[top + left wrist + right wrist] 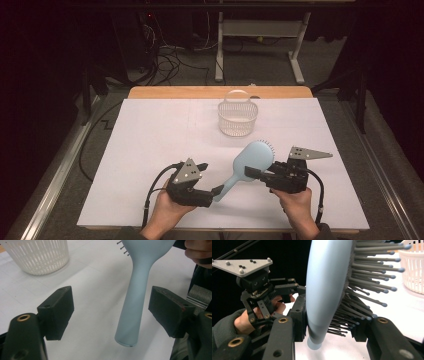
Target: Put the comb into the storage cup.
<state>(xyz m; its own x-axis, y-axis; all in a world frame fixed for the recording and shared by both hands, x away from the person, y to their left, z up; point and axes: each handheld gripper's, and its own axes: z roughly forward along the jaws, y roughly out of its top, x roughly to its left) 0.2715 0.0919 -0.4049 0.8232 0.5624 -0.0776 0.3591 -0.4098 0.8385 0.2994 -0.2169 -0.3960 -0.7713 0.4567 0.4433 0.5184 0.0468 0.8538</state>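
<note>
Between both hands, above white table [150, 150]: blue hairbrush [250, 161], head clamped in right gripper [256, 173], handle slanting down-left into left gripper [212, 192], jaws apart either side, not touching. Basket [237, 117] well behind. Left nearer handle.

A lab or robotics recording room is showing here: a white-covered tabletop [150, 150] is standing among dark curtains, loose cables [167, 62] are lying tangled across the grey floor [260, 65], and a metal-legged bench frame [260, 30] is standing behind.
</note>
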